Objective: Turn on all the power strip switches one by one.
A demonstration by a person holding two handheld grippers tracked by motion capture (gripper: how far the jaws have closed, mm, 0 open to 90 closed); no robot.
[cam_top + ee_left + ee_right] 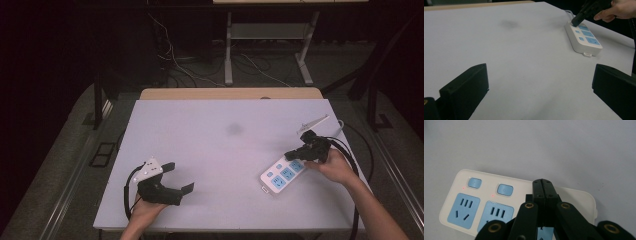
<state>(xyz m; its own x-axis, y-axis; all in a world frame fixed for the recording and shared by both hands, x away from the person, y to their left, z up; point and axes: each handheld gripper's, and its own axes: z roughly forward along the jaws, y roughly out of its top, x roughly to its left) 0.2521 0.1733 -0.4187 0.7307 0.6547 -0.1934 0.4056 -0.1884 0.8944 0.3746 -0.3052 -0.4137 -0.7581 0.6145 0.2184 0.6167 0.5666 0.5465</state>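
- Nearest the person's edge of the white surface [220, 150], the left tool [179, 177] rests low with its jaws spread wide and nothing between them; its own view shows bare white between the two black pads [466, 87].
- Across to the right side of the surface lies the power strip [282, 175], a flat white bar with blue sockets, set at a slant with one short end toward the person.
- On top of its far end, the right tool [291, 155] has its jaws pressed together into one narrow tip, gripping nothing; in the right gripper view that tip [545, 192] sits over the white casing just beside a blue switch button [505, 189].
- Beside two of the buttons small red lights [492, 195] glow, so the strip looks live.
- Handling, as I judge it: the casing is hard, smooth plastic, stiff and fairly light, so it will slide on the slick surface under a sideways push rather than bend.
- A button wants a straight downward press from a shut tip; an angled poke would likely skid off or shove the strip.
- For lifting, the long side walls are the place to clamp, across the narrow width, near the middle for balance; the flat top offers no hold.
- Beyond the strip, its white cord [341, 126] trails off the far right edge and would tug against any move.
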